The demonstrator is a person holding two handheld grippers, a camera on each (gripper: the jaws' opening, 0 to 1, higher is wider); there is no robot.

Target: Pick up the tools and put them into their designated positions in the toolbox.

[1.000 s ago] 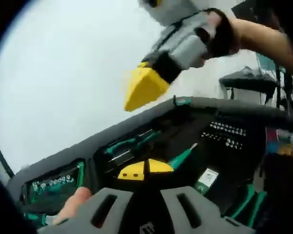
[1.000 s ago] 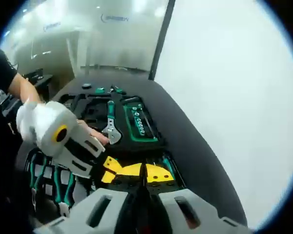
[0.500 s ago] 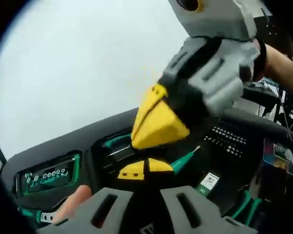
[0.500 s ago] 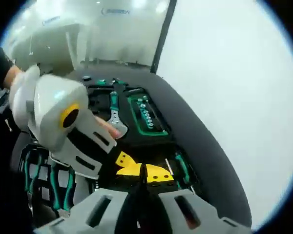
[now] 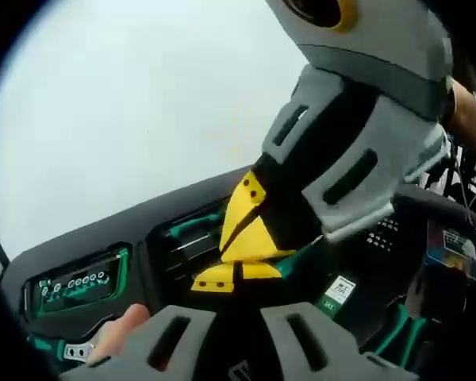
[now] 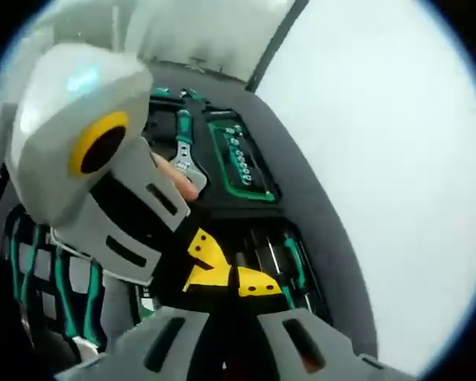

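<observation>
Open black toolbox [image 5: 111,238] on a dark tabletop [image 6: 333,270], pale wall behind, glass-walled room beyond the far edge. Left claw [image 5: 236,275] together, empty, over the screwdriver slots. Right claw [image 6: 236,279] together too, tips touching the left's. Adjustable wrench [image 6: 184,163] and socket rail [image 6: 242,163] seated mid-box; pliers [image 6: 59,290] at its left edge.

A black toolbox [image 6: 317,238] is seen lying open. An adjustable wrench [image 6: 184,163] and green-framed socket row [image 6: 239,163] are seated in its foam recesses.
</observation>
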